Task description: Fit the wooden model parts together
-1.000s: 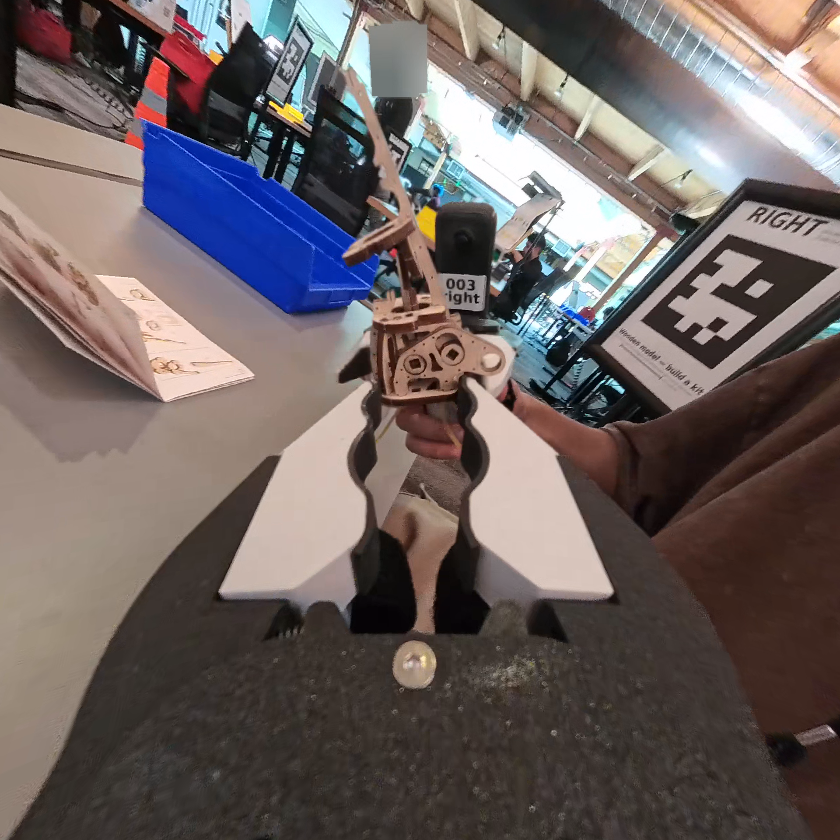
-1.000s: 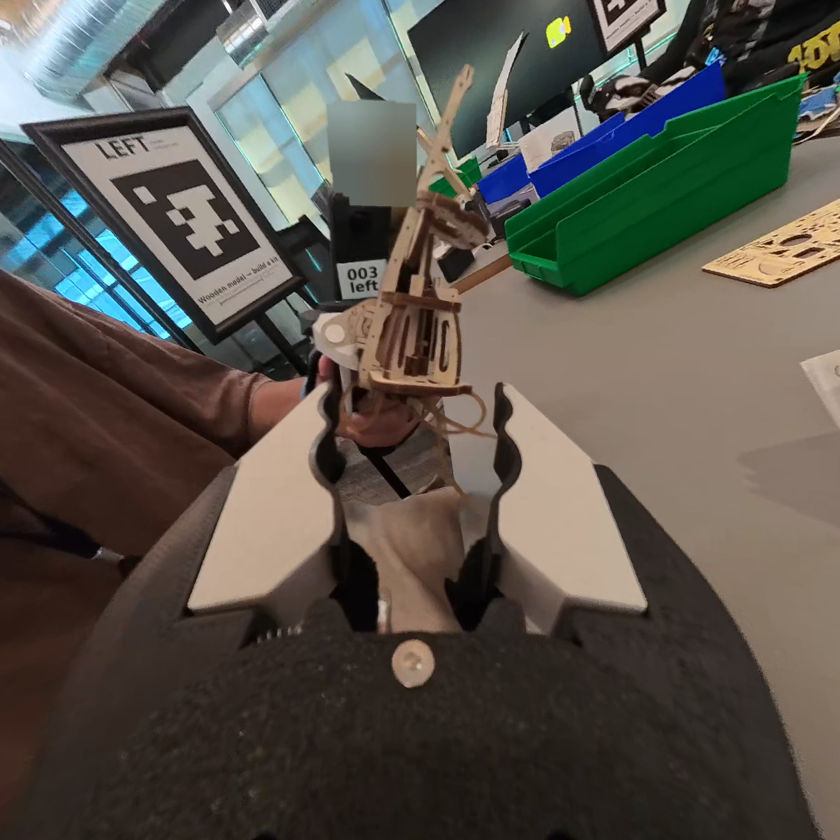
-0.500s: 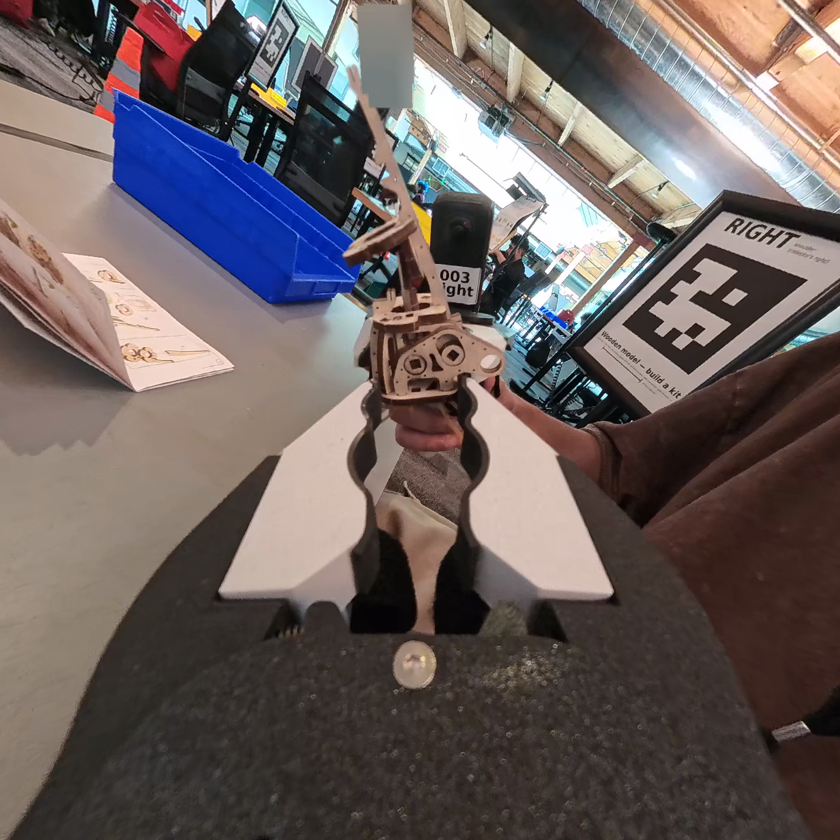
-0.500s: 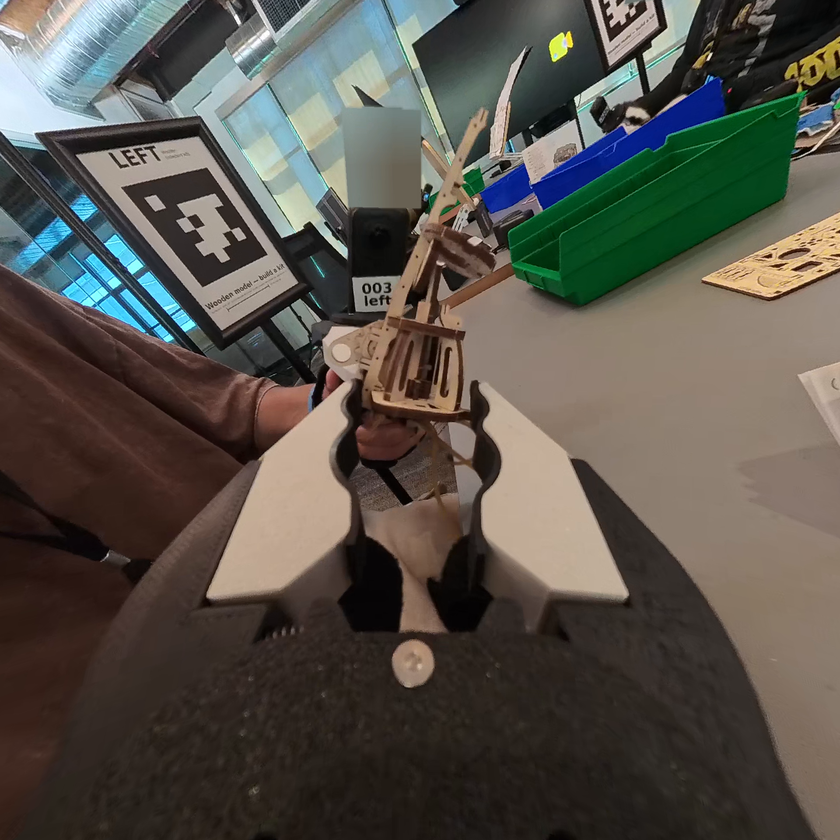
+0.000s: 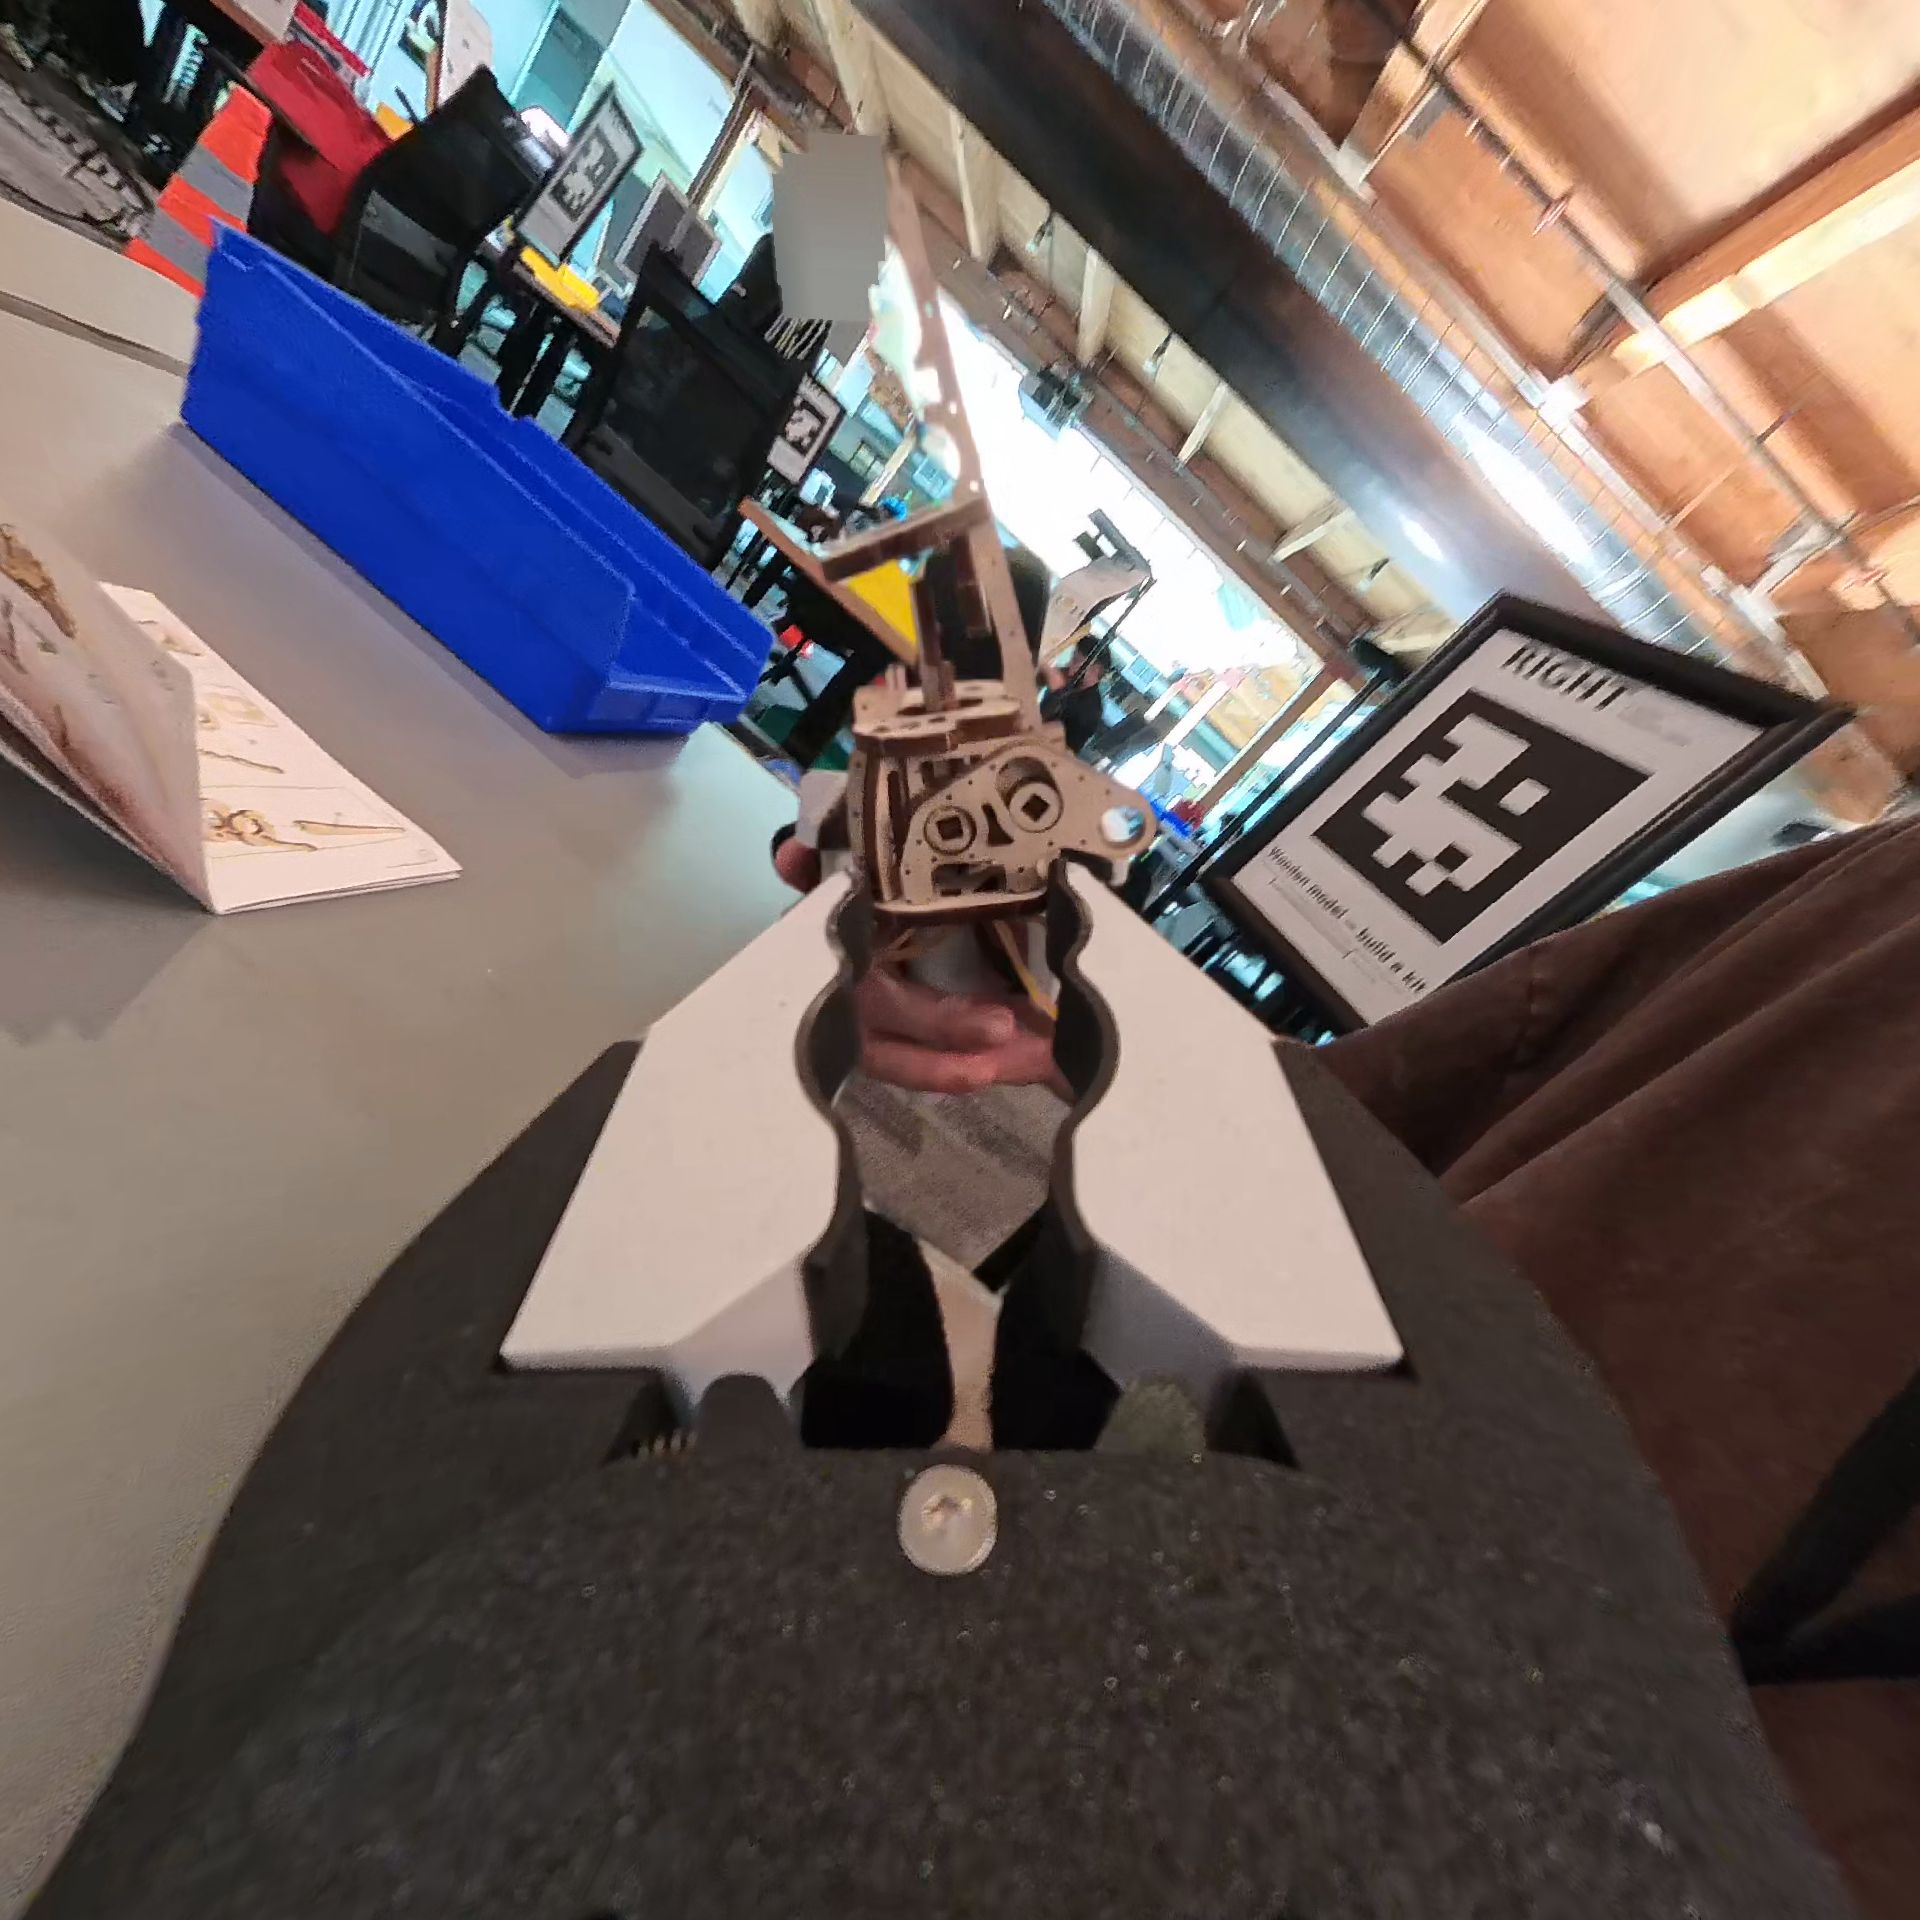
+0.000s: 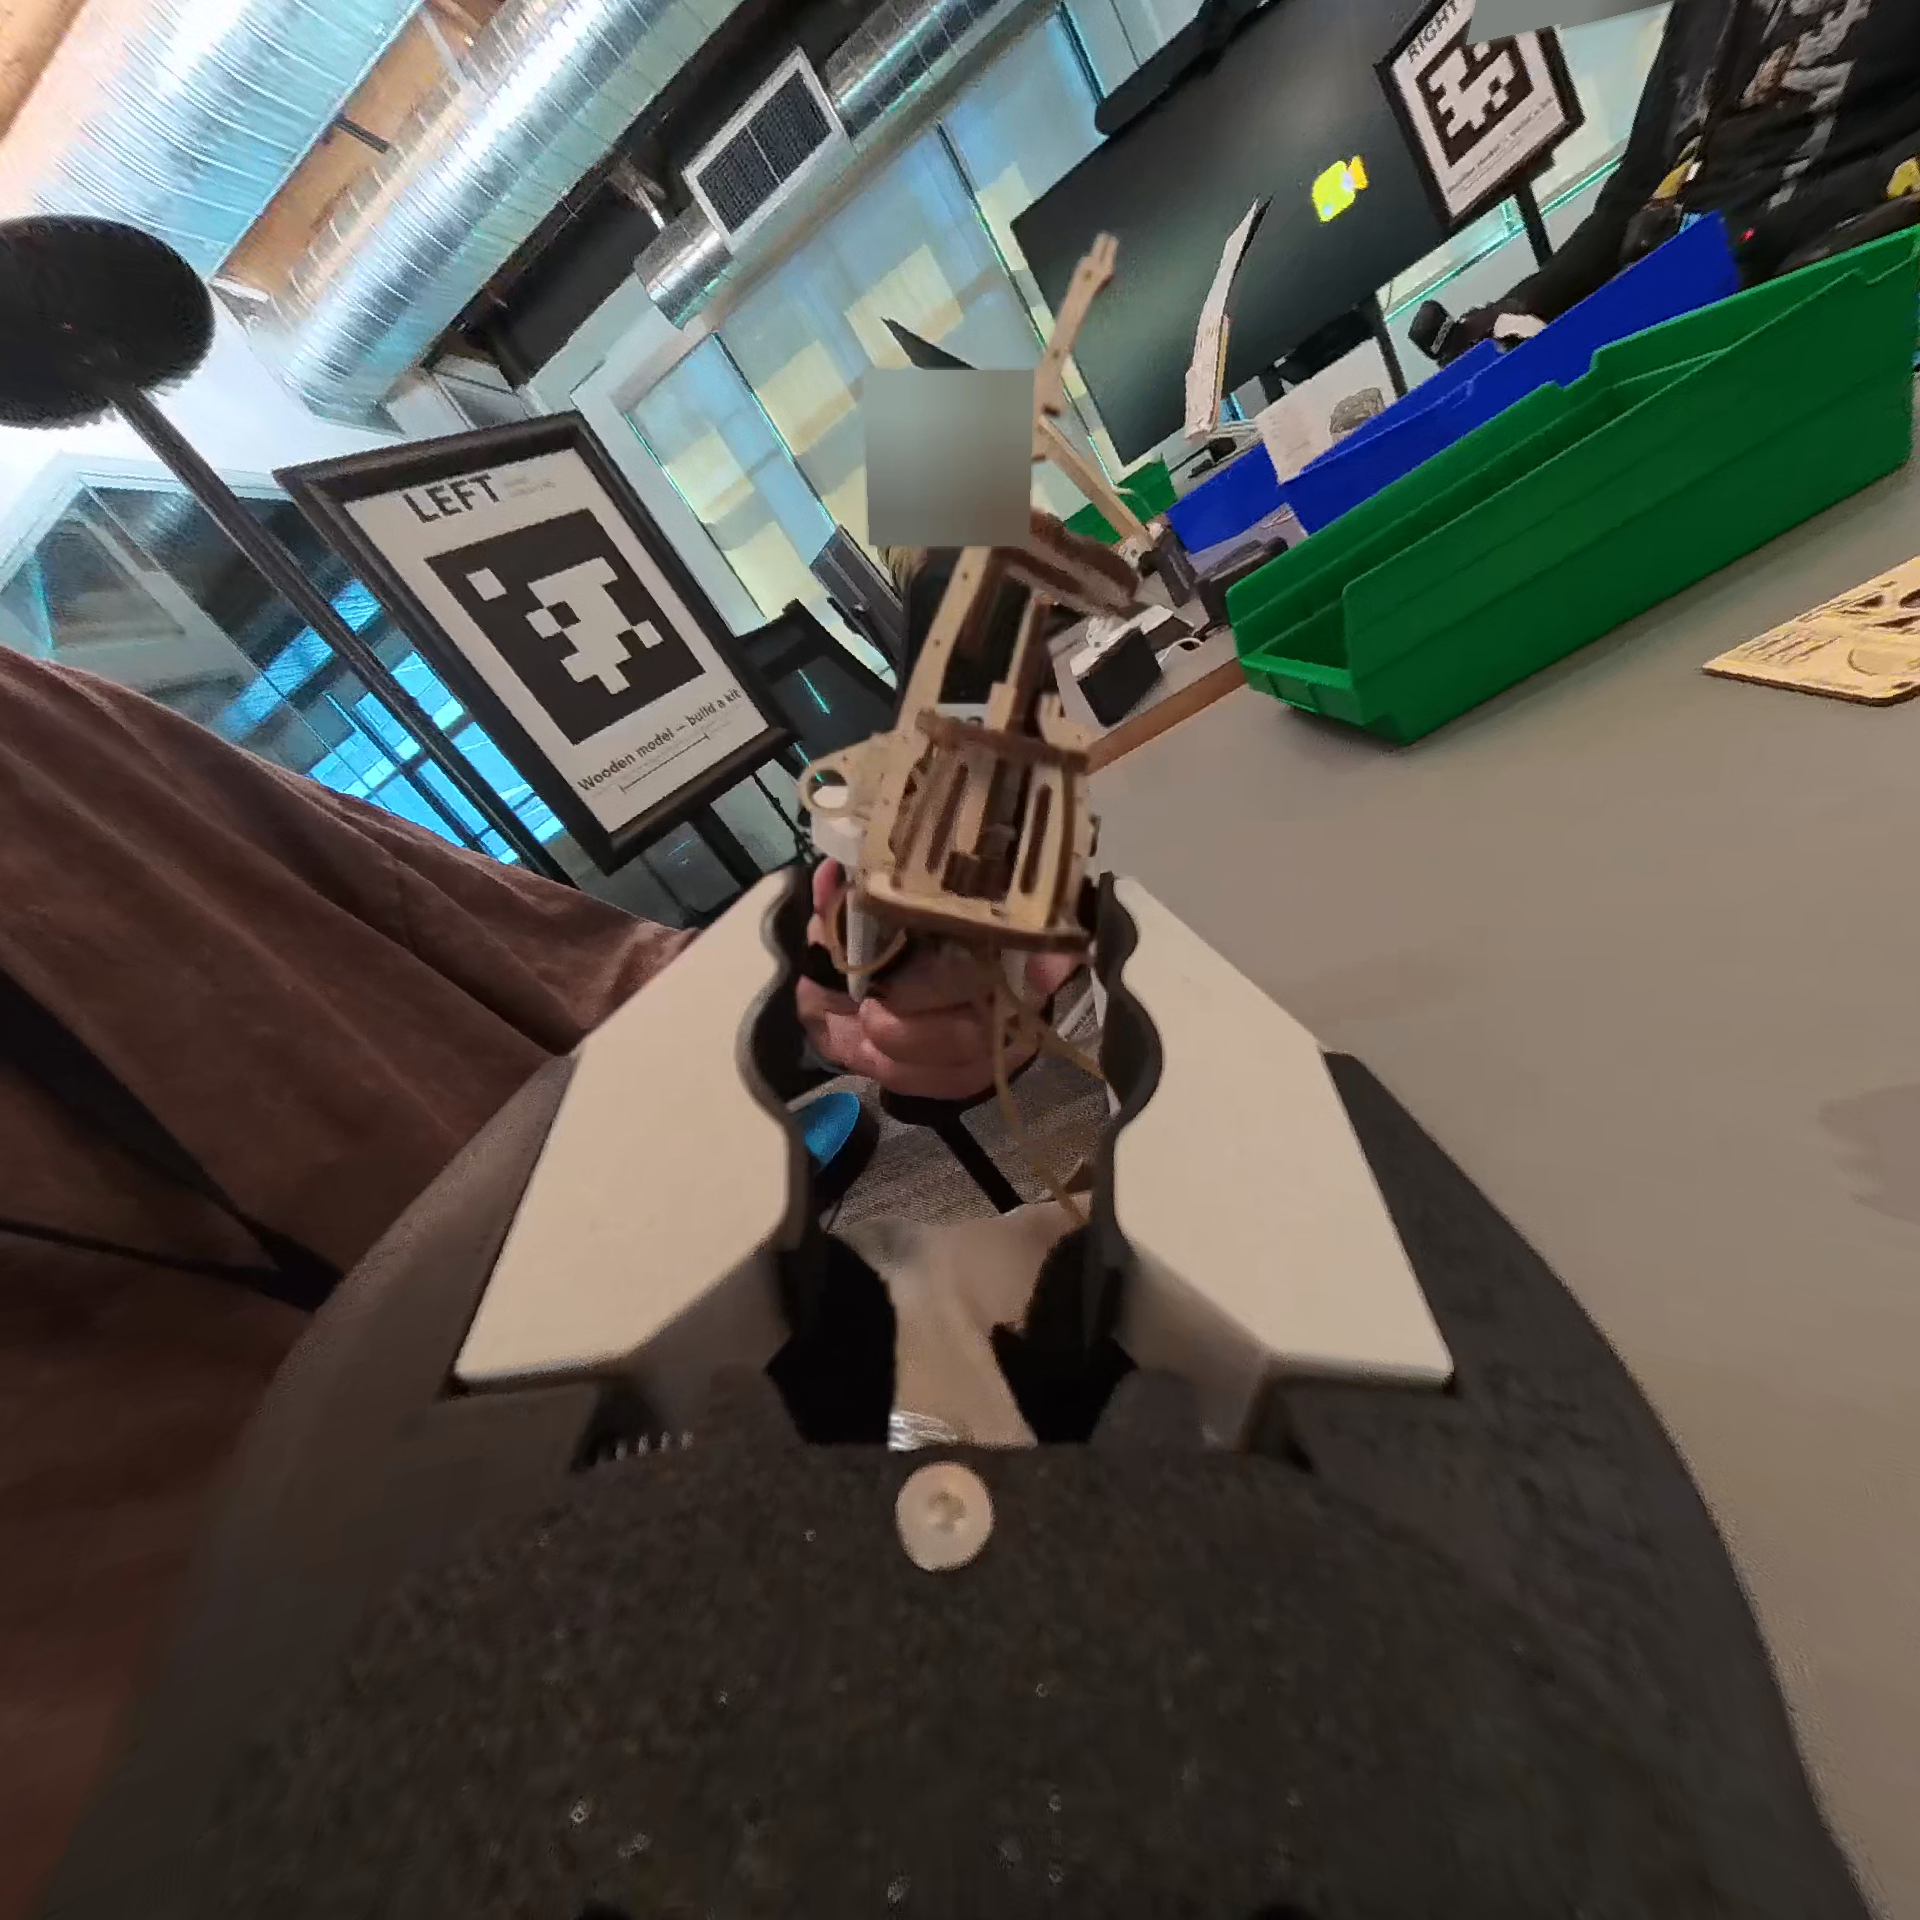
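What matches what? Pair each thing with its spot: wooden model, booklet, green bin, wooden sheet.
1. wooden model
2. booklet
3. green bin
4. wooden sheet

A. flat on the table, at the right wrist view's right edge
B. off the table, at the left gripper tips
C. open on the table, left wrist view
D. far across the table, right wrist view

Pairs: 1-B, 2-C, 3-D, 4-A

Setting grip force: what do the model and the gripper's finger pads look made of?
The wooden model looks like thin, unfinished laser-cut plywood: pale faces, darker cut edges, pierced holes. The left gripper pads look like black rubber or soft plastic, wavy, on matte white fingers; which exactly is unclear.
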{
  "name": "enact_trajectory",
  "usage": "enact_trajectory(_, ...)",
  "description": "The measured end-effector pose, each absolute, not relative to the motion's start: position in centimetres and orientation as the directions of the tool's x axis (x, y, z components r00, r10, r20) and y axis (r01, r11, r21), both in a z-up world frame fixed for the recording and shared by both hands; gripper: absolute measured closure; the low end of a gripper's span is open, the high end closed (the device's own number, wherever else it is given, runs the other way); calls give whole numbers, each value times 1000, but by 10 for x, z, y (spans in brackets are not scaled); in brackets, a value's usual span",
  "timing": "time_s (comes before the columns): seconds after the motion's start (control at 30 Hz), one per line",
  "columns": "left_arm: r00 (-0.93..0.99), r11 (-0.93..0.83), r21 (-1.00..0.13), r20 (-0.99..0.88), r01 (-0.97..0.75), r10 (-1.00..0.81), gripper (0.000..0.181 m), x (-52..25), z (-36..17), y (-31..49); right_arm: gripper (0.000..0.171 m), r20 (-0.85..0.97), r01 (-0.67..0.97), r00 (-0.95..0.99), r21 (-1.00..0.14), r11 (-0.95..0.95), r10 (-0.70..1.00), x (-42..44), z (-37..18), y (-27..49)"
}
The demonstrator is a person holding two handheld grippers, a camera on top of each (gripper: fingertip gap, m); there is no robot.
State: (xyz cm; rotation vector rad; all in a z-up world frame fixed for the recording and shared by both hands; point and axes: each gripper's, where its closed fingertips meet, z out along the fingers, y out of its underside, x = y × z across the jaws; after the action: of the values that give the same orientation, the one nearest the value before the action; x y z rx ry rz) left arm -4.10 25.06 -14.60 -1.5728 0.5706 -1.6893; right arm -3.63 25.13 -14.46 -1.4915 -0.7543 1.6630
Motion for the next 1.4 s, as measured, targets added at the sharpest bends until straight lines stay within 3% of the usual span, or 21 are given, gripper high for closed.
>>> enact_trajectory(0.2, -76, -681, -660, 698, 316, -712, 150, -55, -131, 257, 115, -516, -157, 71, -851, -501, 854, -29, -137, 261)
enact_trajectory(0.47, 12, -614, -746, 638, 257, -770, 150, -46, -139, 252, 122, -538, -101, 177, -843, -528, 824, -38, -138, 260)
enact_trajectory(1.0, 48, -586, -776, 611, 234, -790, 150, -43, -144, 251, 127, -551, -97, 154, -834, -543, 820, -37, -144, 258)
enact_trajectory(1.1, -3, -649, -711, 674, 273, -739, 150, -45, -140, 255, 126, -567, -132, 138, -823, -553, 812, -36, -140, 260)
enact_trajectory(1.17, -84, -720, -592, 749, 362, -657, 150, -54, -133, 265, 106, -591, -184, 116, -803, -567, 799, -27, -134, 267)
enact_trajectory(1.3, -255, -810, -303, 843, 502, -474, 150, -84, -132, 292, 112, -568, -185, 208, -822, -539, 796, -3, -151, 285)
enact_trajectory(1.4, -289, -811, -224, 856, 540, -428, 151, -97, -136, 303, 114, -590, -199, 207, -806, -557, 780, 0, -159, 289)
